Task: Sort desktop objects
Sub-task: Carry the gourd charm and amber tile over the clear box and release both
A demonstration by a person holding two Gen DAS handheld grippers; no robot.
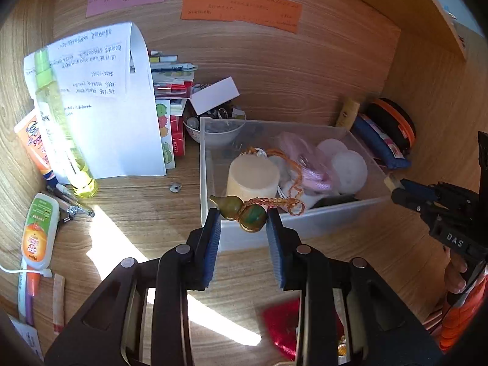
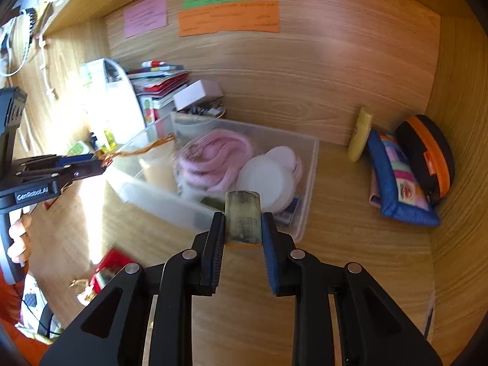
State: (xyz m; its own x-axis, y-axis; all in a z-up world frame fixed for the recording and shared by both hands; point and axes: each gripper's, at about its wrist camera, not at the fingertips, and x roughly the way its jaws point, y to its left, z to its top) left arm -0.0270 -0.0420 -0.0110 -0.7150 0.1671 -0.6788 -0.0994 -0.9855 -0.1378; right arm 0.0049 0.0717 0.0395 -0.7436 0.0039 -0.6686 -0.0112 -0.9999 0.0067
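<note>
My left gripper (image 1: 244,218) is shut on a green gourd charm (image 1: 242,212) with an orange braided cord (image 1: 274,202), held just above the near wall of the clear plastic box (image 1: 274,228). The box holds a cream cylinder (image 1: 253,178), a pink cord bundle (image 1: 308,164) and white round pads (image 1: 349,167). My right gripper (image 2: 243,225) is shut on a small yellowish translucent block (image 2: 243,216), above the box's near right corner (image 2: 302,228). The left gripper also shows in the right wrist view (image 2: 100,160), the right gripper in the left wrist view (image 1: 393,187).
A spray bottle (image 1: 58,122), tubes and pens (image 1: 39,228) lie at left beside a folded white paper (image 1: 122,116). Books and a bowl (image 1: 213,128) stand behind the box. A blue pouch (image 2: 396,180), black-orange case (image 2: 427,152) and yellow tube (image 2: 360,134) sit at right. A red packet (image 1: 280,323) lies near.
</note>
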